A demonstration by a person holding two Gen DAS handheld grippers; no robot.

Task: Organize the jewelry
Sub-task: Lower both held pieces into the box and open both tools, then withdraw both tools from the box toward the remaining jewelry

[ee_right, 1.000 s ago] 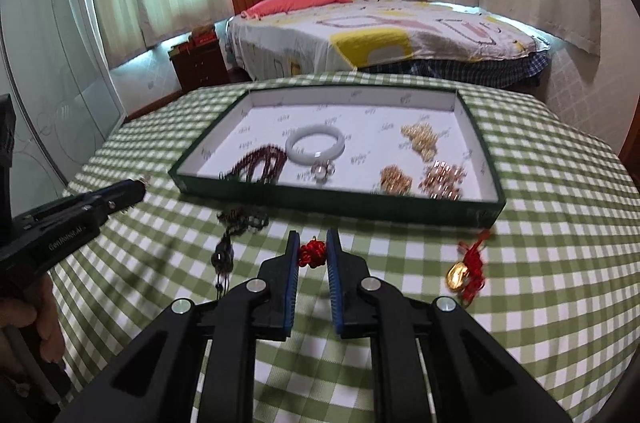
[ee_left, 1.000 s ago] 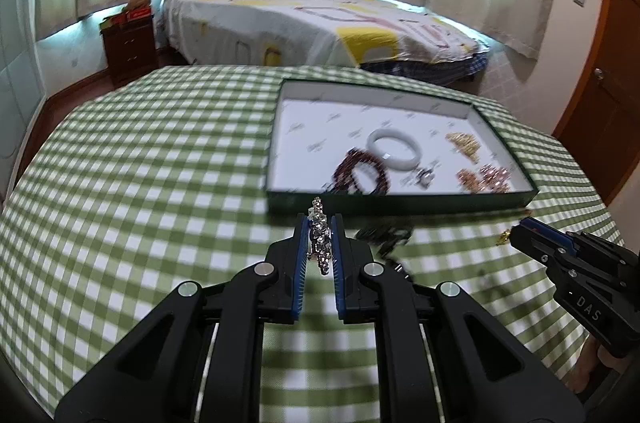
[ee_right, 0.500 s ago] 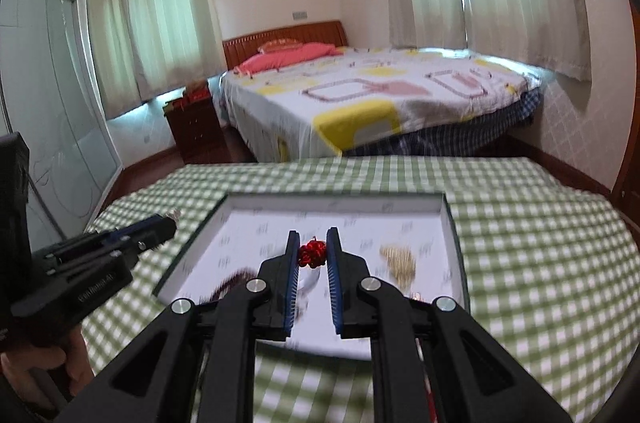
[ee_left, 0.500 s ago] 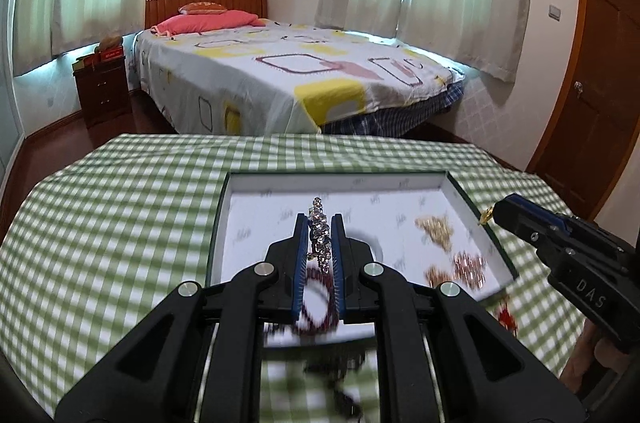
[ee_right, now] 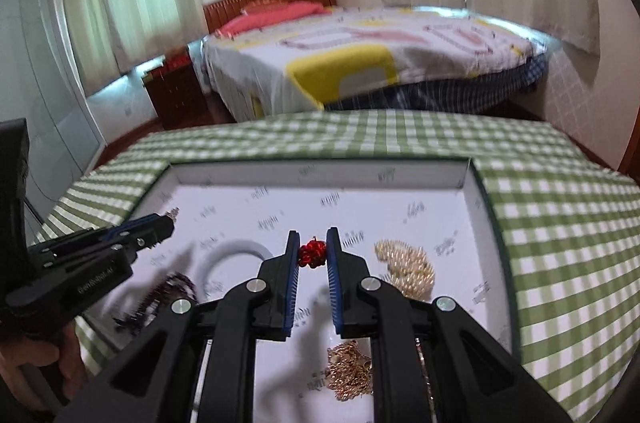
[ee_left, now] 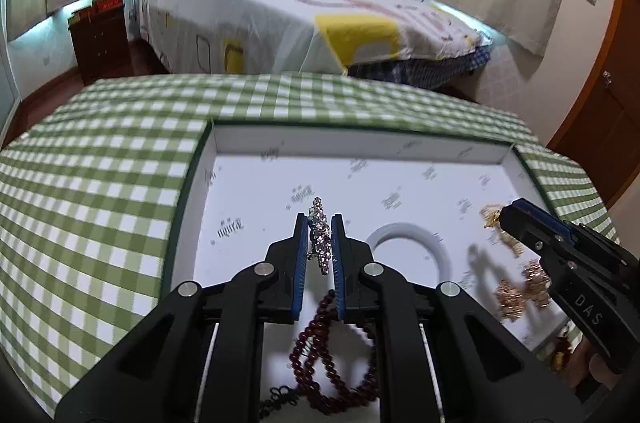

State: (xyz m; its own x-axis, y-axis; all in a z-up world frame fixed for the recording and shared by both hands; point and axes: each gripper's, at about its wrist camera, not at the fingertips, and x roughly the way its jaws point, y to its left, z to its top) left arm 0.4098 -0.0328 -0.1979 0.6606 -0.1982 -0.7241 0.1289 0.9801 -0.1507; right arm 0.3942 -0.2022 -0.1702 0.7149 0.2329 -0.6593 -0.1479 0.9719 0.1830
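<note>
My left gripper [ee_left: 320, 223] is shut on a silver rhinestone piece [ee_left: 321, 243] and holds it above the white floor of the green-walled tray [ee_left: 256, 143]. My right gripper [ee_right: 313, 237] is shut on a red knot ornament [ee_right: 313, 253], also above the tray [ee_right: 320, 173]. In the tray lie a white bangle [ee_left: 434, 243], a dark red bead bracelet [ee_left: 316, 339] and several gold pieces [ee_left: 510, 297]. The bangle [ee_right: 236, 247], beads [ee_right: 176, 283] and gold pieces [ee_right: 408, 263] also show in the right wrist view. Each gripper shows in the other's view: right [ee_left: 504, 217], left [ee_right: 170, 223].
The tray sits on a round table with a green checked cloth [ee_left: 100, 183]. A red-and-gold charm [ee_left: 562, 351] lies on the cloth by the tray's near right corner. A bed [ee_left: 300, 15] and a nightstand [ee_left: 100, 39] stand beyond the table.
Both grippers have moved forward from the cloth in front of the tray to above its inside, each still holding its piece.
</note>
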